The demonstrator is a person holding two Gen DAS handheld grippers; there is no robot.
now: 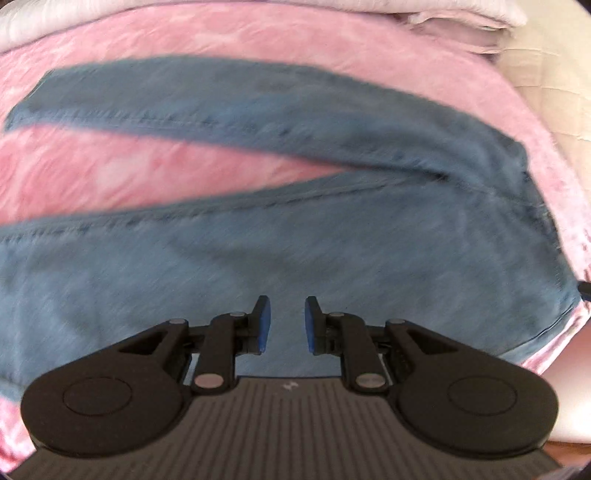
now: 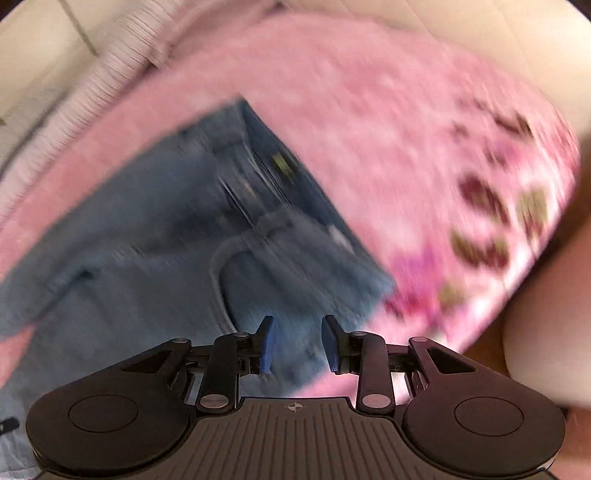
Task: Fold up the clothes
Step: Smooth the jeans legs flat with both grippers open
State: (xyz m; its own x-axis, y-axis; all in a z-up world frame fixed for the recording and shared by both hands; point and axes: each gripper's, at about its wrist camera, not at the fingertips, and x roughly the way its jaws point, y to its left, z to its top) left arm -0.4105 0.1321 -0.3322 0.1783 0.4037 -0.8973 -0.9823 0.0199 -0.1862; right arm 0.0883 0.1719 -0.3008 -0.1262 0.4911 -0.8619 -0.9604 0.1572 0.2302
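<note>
left tongs [image 1: 287, 325] parted, right tongs [image 2: 298, 345] parted, over jeans [image 1: 258, 236]

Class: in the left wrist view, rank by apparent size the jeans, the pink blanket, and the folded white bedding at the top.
1. Jeans and pink blanket: both span the frame; the jeans hide much of the blanket, so unranked.
2. Folded white bedding: smallest, farthest and cropped.
</note>
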